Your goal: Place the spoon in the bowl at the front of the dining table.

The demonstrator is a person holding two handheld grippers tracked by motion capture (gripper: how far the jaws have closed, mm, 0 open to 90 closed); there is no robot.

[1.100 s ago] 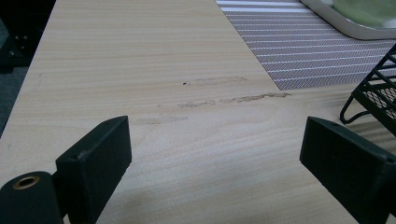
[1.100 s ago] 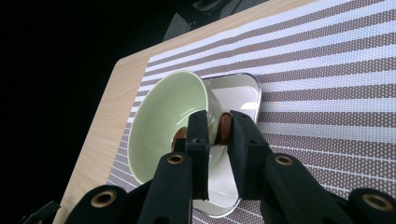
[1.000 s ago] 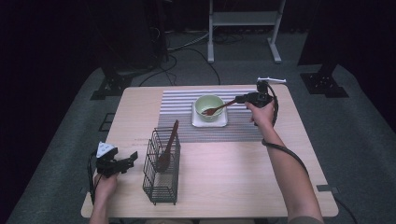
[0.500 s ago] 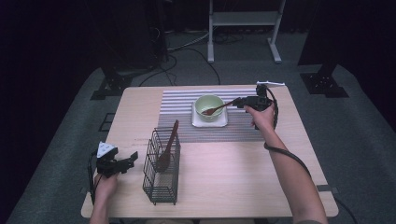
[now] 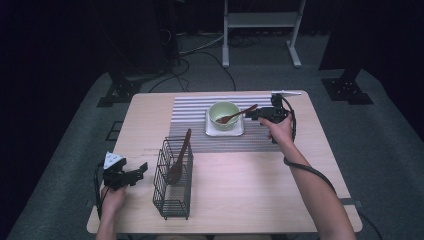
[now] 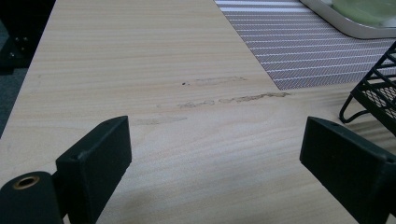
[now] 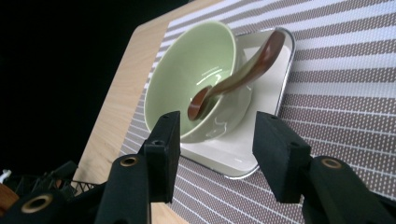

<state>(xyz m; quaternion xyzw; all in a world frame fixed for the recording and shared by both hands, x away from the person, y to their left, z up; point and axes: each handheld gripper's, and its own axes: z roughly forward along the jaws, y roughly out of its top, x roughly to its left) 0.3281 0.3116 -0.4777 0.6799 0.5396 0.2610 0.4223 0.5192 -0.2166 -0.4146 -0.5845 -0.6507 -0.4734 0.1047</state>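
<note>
Now, nearest us, our left gripper (image 5: 131,176) rests idle on the counter (image 5: 240,190), jaws wide. Farther off, our right gripper (image 7: 212,154) has just been opening, jaws apart and empty; the brown spoon (image 7: 229,84) lies in the green bowl (image 7: 187,74), placement seemingly done.
</note>
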